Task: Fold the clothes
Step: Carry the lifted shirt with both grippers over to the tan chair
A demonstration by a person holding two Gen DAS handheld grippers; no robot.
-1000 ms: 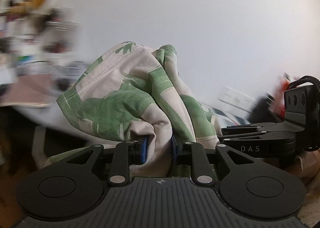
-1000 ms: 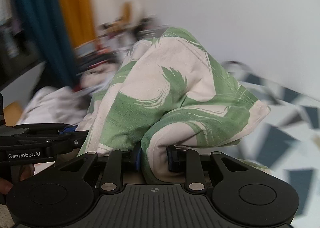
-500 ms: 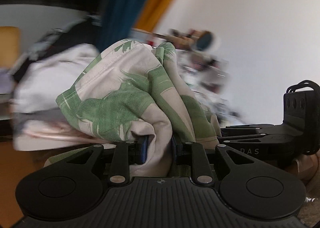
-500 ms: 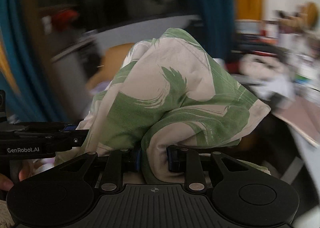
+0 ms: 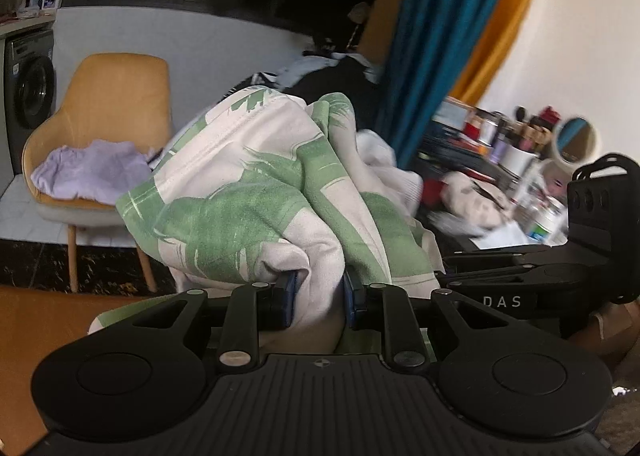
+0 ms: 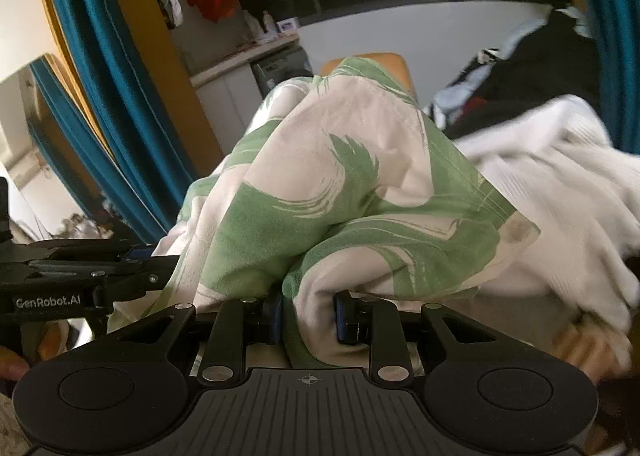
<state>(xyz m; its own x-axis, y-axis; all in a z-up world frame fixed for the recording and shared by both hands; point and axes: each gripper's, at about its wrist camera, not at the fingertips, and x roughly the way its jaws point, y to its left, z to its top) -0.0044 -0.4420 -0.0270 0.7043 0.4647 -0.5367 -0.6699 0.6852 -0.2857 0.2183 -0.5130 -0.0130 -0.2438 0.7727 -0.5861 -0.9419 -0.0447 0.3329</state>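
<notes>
Both grippers, left (image 5: 318, 298) and right (image 6: 308, 316), clamped on bunched white-and-green brushstroke-print cotton garment (image 5: 256, 192), held up mid-air, side by side. Could slip or fold crooked, since grabbed in wads.

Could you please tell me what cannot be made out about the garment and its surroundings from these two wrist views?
- Green-and-white garment: its type is unclear; it is bunched in both views, its lower part hidden behind the left gripper and right gripper.
- Dresser items: blurred and too small, left view.
- White cloth: motion-blurred, right view.
</notes>
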